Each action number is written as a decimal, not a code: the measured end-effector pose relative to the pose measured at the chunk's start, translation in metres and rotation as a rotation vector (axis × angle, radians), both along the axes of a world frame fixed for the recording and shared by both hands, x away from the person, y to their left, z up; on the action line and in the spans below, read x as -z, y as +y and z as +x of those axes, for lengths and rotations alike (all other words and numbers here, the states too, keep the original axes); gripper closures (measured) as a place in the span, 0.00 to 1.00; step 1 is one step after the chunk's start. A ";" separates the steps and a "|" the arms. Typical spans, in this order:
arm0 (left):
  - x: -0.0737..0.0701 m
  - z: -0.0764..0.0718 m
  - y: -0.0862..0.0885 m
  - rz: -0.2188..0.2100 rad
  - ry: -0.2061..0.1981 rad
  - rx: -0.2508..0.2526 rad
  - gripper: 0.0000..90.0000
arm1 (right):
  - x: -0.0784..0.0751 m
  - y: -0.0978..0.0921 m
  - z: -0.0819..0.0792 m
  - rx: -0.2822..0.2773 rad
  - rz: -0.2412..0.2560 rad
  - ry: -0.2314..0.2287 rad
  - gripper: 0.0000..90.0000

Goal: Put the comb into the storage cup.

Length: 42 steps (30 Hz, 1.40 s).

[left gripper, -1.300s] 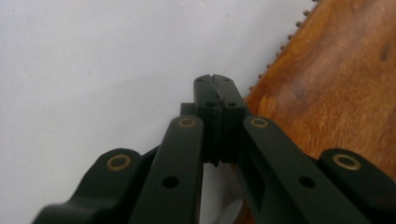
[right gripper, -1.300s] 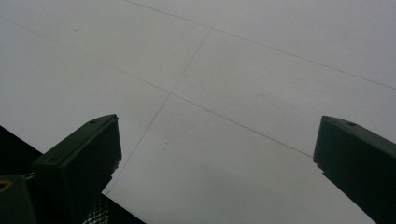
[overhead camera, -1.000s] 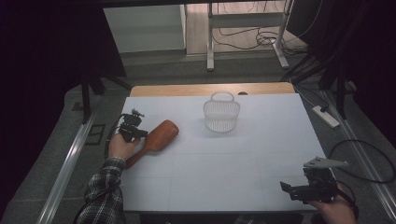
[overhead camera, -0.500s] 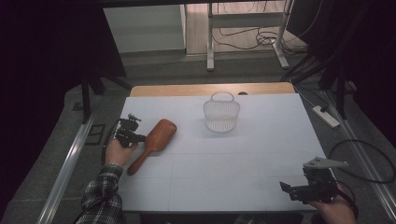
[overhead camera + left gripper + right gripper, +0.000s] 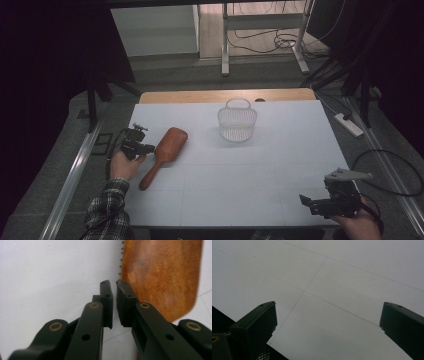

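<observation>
My left gripper (image 5: pixel 140 148) sits at the left of the high view, its fingers (image 5: pixel 107 300) nearly closed on nothing, just beside the wooden hairbrush (image 5: pixel 165 153), which lies flat on the white surface (image 5: pixel 260 175) (bristles down, I judge). My right gripper (image 5: pixel 320 205), lower right, has its fingers wide over bare surface. The brush is not grasped, so the white basket (image 5: pixel 237 121) at upper centre waits empty. I can read no writing anywhere.
</observation>
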<state>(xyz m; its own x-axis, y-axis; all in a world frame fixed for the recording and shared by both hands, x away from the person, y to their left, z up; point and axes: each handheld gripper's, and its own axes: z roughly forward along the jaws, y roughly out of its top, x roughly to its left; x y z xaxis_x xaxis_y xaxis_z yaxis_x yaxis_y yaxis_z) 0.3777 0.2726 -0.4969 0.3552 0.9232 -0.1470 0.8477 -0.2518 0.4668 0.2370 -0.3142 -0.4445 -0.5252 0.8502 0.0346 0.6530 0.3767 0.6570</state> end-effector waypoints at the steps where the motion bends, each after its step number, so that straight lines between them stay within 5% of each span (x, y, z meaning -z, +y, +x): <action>1: -0.002 -0.002 0.001 -0.010 -0.007 0.001 0.90 | 0.000 0.000 0.000 -0.001 0.000 0.001 0.01; 14: -0.010 -0.025 0.009 -0.072 -0.018 0.019 0.67 | 0.000 0.001 -0.001 -0.007 -0.002 -0.004 0.01; 25: -0.014 -0.043 0.006 -0.072 -0.019 0.020 0.43 | 0.000 0.001 -0.001 -0.009 -0.003 -0.005 0.01; 42: -0.017 -0.062 0.001 -0.098 -0.019 0.037 0.19 | 0.000 0.001 -0.001 -0.012 -0.006 -0.002 0.01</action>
